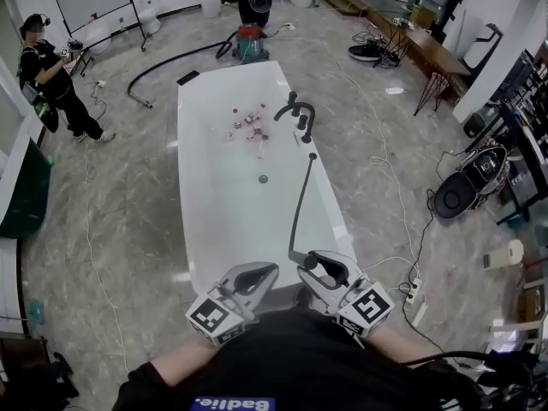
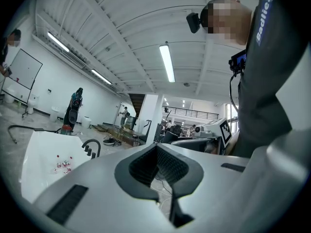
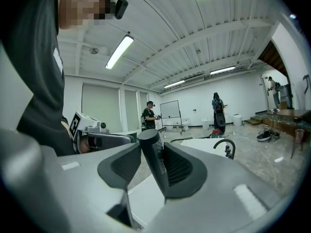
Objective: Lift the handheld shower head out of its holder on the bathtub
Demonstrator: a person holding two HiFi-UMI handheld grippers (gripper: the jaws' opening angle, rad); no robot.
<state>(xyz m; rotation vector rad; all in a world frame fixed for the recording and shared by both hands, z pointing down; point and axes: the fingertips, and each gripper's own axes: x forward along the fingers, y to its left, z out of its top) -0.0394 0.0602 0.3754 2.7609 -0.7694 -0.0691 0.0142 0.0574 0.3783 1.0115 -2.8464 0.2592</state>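
The right hand-held gripper (image 1: 320, 269) is clamped on the handheld shower head (image 3: 148, 139). The dark grey handle stands upright between the ribbed pads, and its rounded top rises just above them. From that hand-held gripper a dark hose (image 1: 299, 202) runs forward along the right rim of the white bathtub (image 1: 199, 152) to a small fitting on the rim. Whether that fitting is the holder cannot be told. The shower head itself sits at the near end of the tub, in the jaws and close to the person's body. Beyond the far end of the hose, well ahead of both hand-held grippers, a curved black faucet (image 1: 297, 110) stands on the same rim. A few small red and white items (image 1: 247, 125) lie inside the tub to its left. The left hand-held gripper (image 1: 254, 275) is just beside the right one, level with it over the tub's near edge. Its jaws are together at the tips, leaving only the hollow between the pads, and nothing sits in it. Far ahead and to the left of it a person in black (image 1: 53, 74) stands on the grey marble floor (image 1: 120, 195).
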